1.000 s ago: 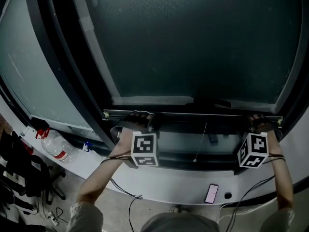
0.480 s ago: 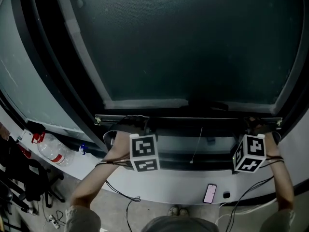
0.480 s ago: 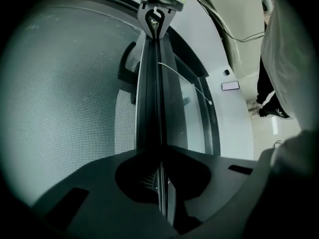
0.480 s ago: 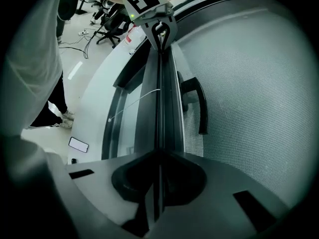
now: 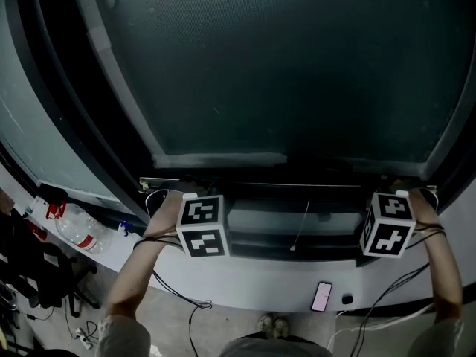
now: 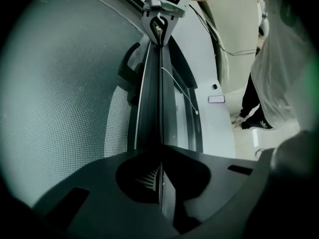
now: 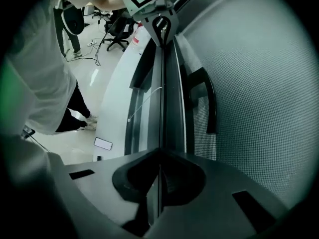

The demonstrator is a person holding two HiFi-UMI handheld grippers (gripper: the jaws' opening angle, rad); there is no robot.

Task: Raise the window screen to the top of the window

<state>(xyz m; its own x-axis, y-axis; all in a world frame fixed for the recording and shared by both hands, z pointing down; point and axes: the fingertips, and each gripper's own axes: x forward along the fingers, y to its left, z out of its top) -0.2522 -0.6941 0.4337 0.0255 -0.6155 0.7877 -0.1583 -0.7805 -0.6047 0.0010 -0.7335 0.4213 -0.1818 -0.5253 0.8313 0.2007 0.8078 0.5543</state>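
Located window screen (image 5: 282,73) as dark mesh across the upper head view, with its bottom rail (image 5: 297,183) low, close to the bottom of the window. Read left tongs (image 6: 160,183) closed onto the thin edge of that rail near its left end. Read right tongs (image 7: 159,183) closed likewise near the right end. Confirmed in each gripper view by the rail running straight out from the shut jaws to the opposite tongs. Noted pull cord (image 5: 301,225) hanging loose below the rail, between the two tongs. Noted water bottle (image 5: 74,233) on the ledge (image 5: 245,281) far left, and phone (image 5: 324,297) lower down; could not resolve what the phone rests on. Judged progress: grasp done, lift barely begun. Cannot see top of window, so took nearly the whole upward travel as remaining. Judged need: raise both ends evenly to avoid racking the rail
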